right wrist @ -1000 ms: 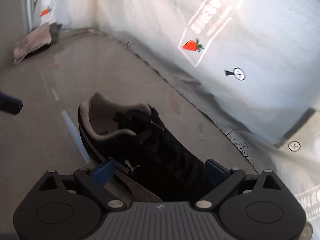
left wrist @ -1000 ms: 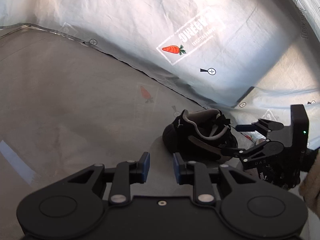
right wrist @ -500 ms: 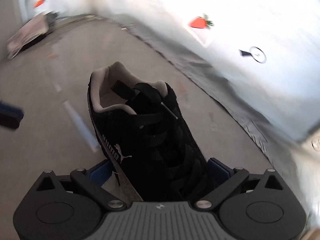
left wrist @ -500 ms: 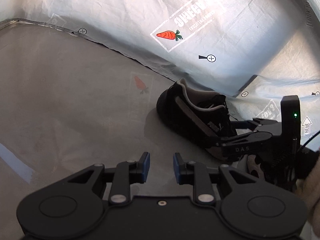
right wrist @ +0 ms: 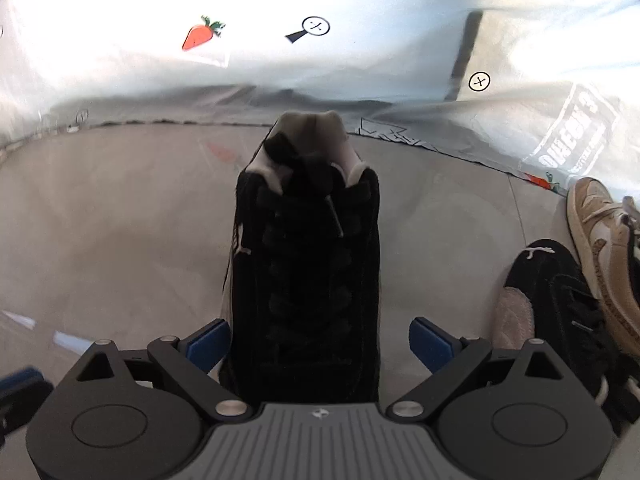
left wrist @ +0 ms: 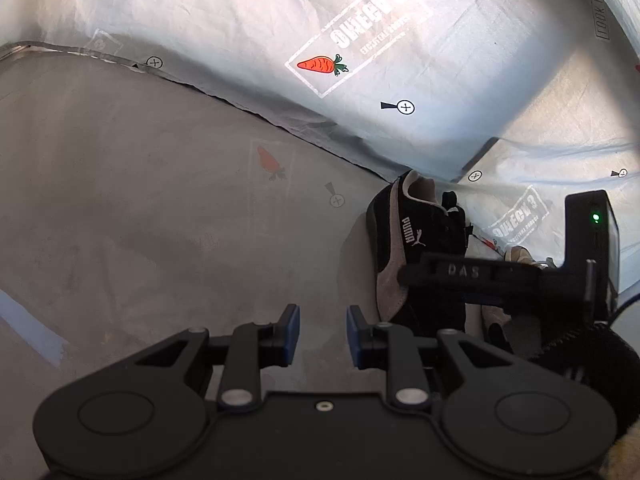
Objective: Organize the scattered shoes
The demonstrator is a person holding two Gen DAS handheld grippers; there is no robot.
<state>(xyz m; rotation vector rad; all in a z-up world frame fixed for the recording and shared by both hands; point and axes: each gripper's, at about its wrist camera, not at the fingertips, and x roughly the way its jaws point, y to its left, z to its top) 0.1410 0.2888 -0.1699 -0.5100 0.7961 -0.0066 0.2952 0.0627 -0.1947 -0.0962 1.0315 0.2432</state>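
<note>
Right tool (right wrist: 320,340) astride black sneaker (right wrist: 304,248) (grip unclear)

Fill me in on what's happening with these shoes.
A person is tidying shoes on a grey floor with two handheld claws. The right claw straddles the toe end of a black Puma sneaker, upright with its heel toward the white sheeting. A matching black sneaker and a tan sneaker already lie to its right. The left claw holds nothing, its pads nearly together.

Matt black suede shoe (right wrist: 304,264), creased plastic sheeting (left wrist: 248,12)
</note>
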